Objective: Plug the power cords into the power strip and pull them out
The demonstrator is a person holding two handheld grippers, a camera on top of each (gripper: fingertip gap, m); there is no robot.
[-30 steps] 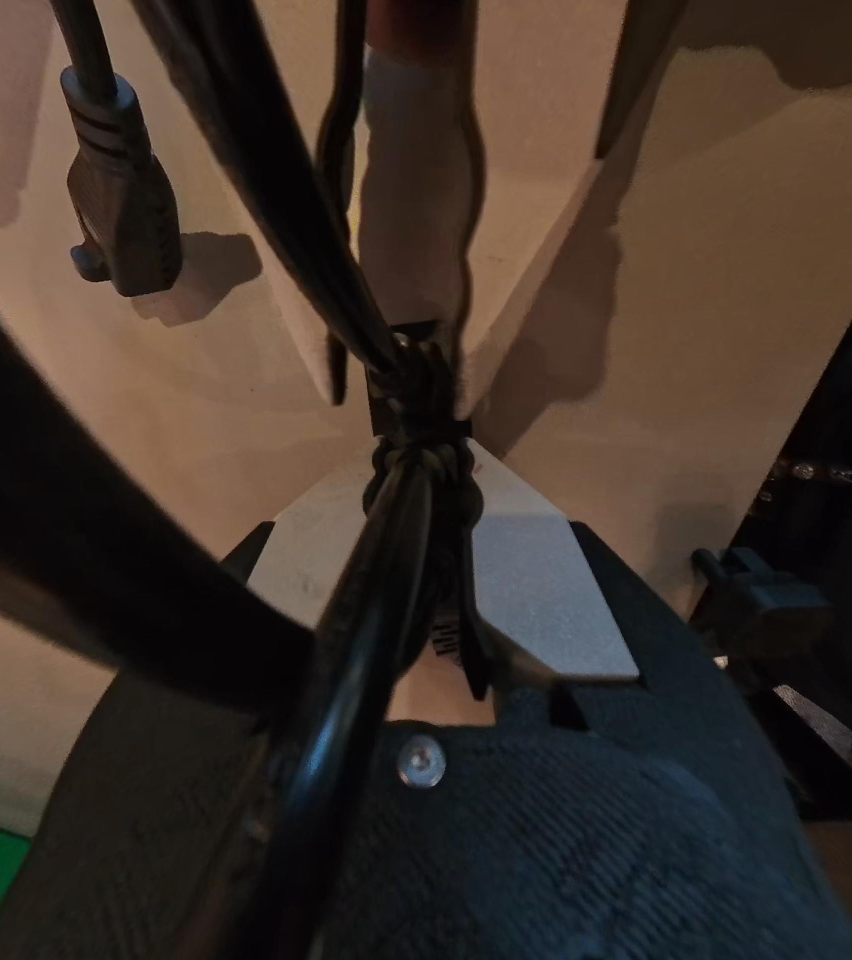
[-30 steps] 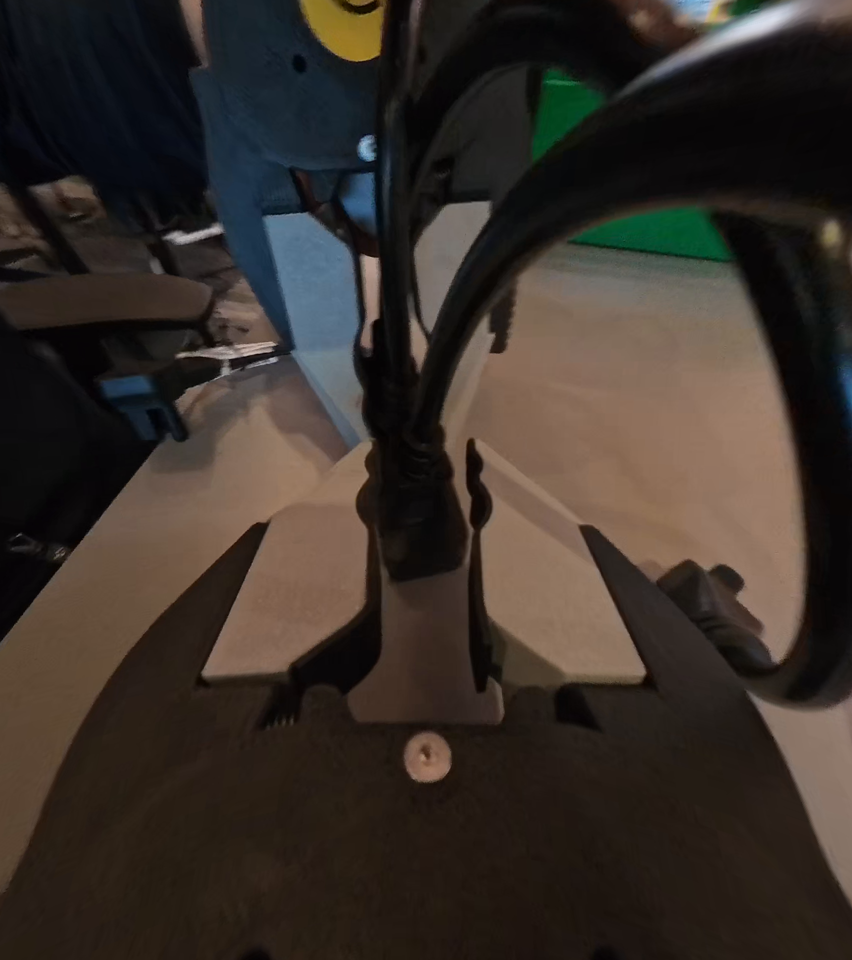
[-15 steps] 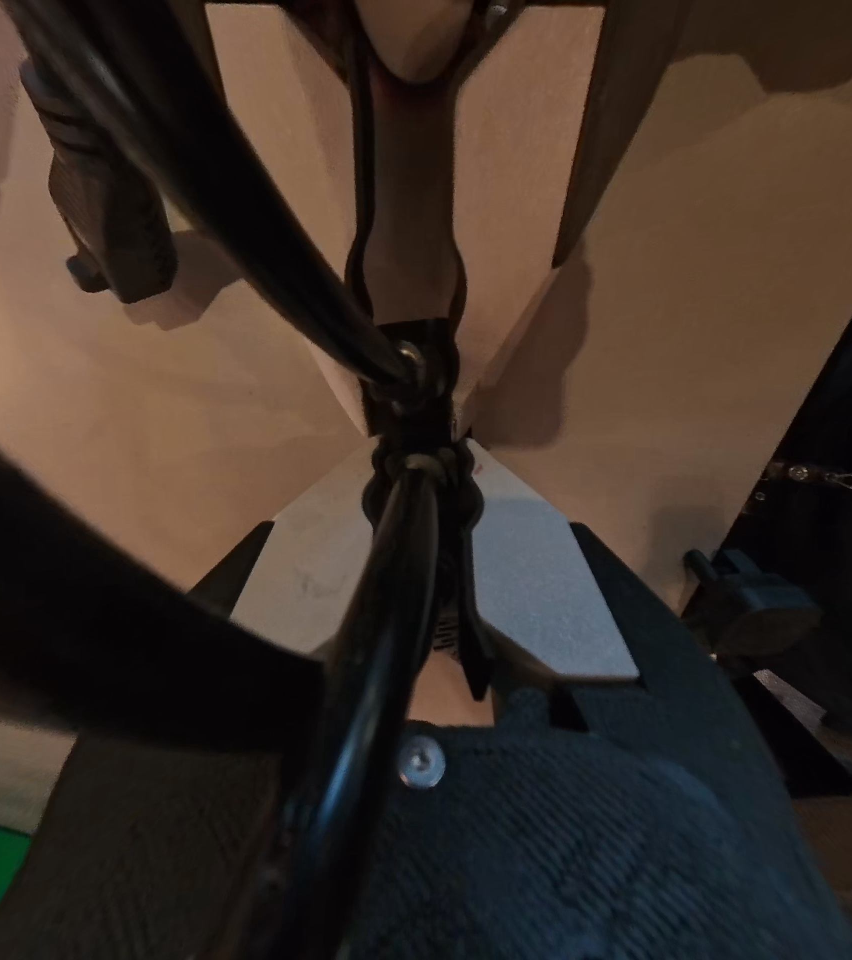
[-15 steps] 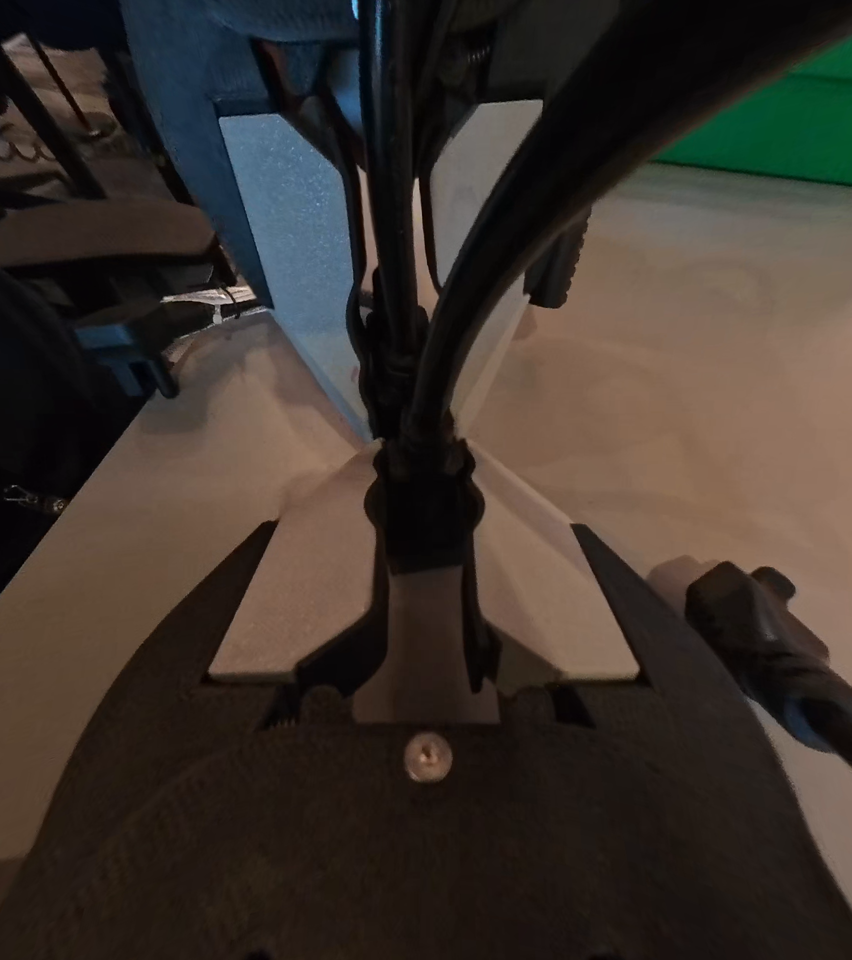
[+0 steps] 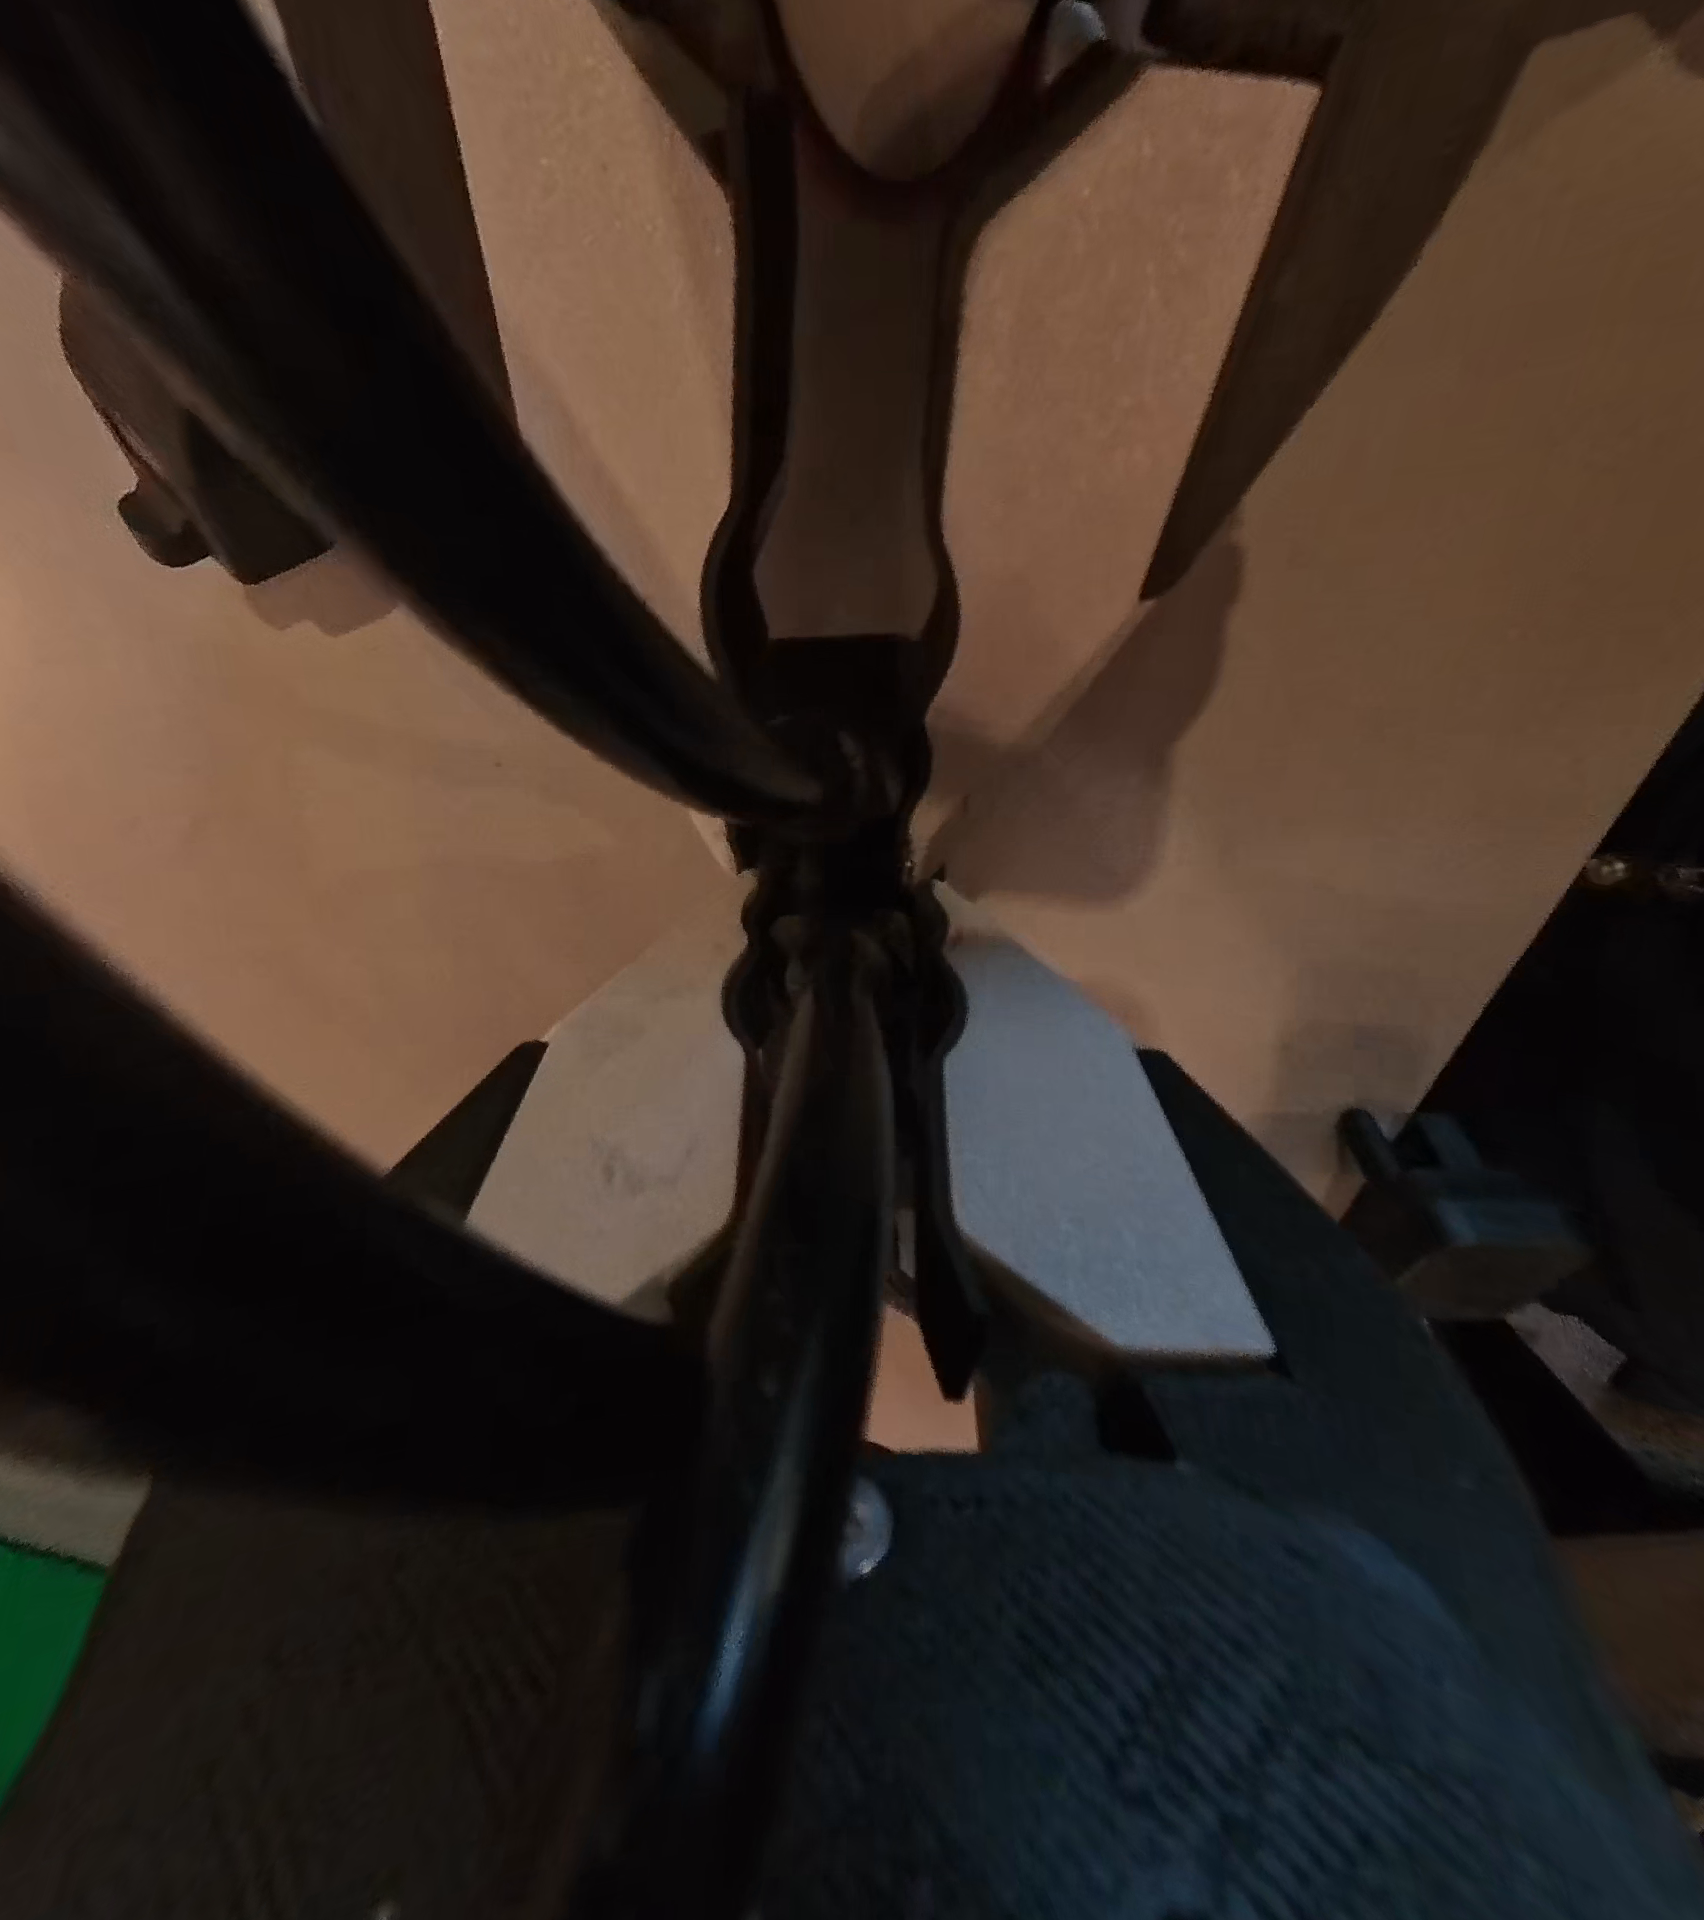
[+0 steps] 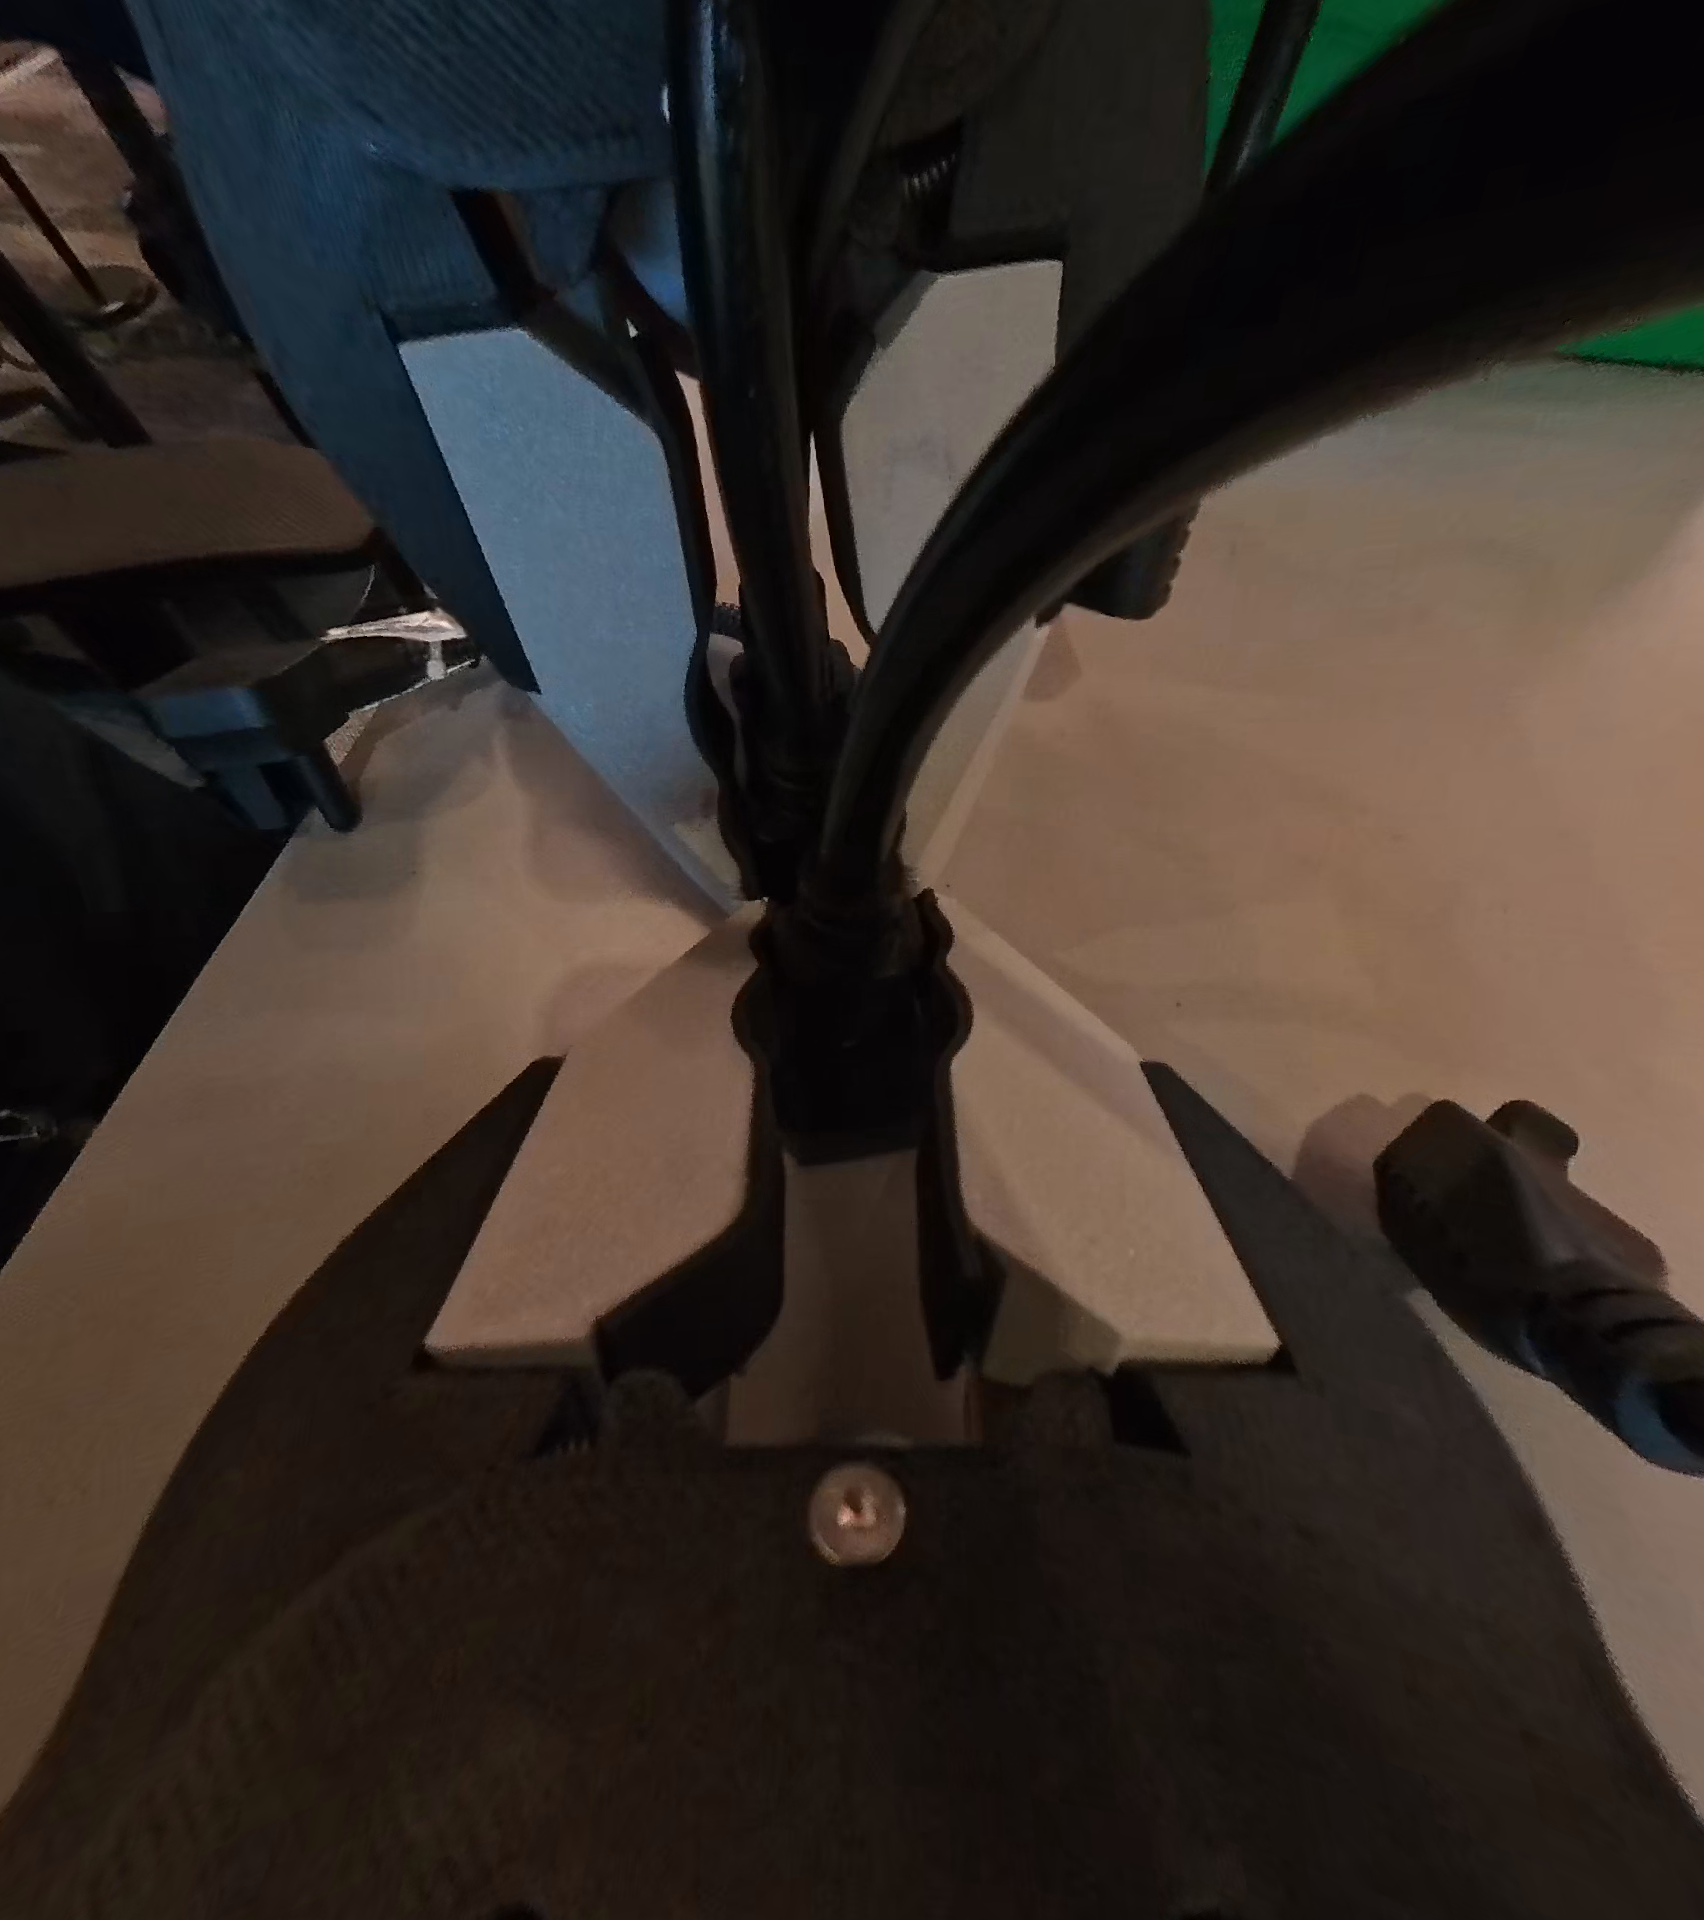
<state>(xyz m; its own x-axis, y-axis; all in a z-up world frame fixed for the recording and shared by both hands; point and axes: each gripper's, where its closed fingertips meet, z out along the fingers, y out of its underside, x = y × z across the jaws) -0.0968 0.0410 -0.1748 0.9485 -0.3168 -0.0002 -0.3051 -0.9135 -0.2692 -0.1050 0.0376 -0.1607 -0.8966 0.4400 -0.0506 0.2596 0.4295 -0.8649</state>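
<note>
**Both claws clamped on black cord ends, tip to tip at frame centre**

Left claw (image 5: 843,935): clenched on a black plug-like cord end (image 5: 827,997), pads pressed on both sides. Its cable (image 5: 786,1351) runs down the middle of the left wrist view toward the camera, over the claw body.

Right claw (image 6: 848,956): clenched on a second black cord end (image 6: 848,1049), pads tight on both flanks. Its cable (image 6: 1087,468) arcs up to the upper right of the right wrist view.

The two claws face each other, tips nearly meeting at centre frame in both views. Whether the two cord ends are actually mated, can't tell; the junction is dark and blurred.

Loose black plug (image 6: 1513,1236) lies on the pale worktop (image 6: 1347,779), lower right of the right wrist view, apart from the claws. Another dark plug (image 5: 204,499) sits at upper left of the left wrist view, blurred, partly behind a thick cable.

Power strip: can't make it out in either view.

Green surface (image 6: 1658,332) beyond the worktop edge, upper right.
</note>
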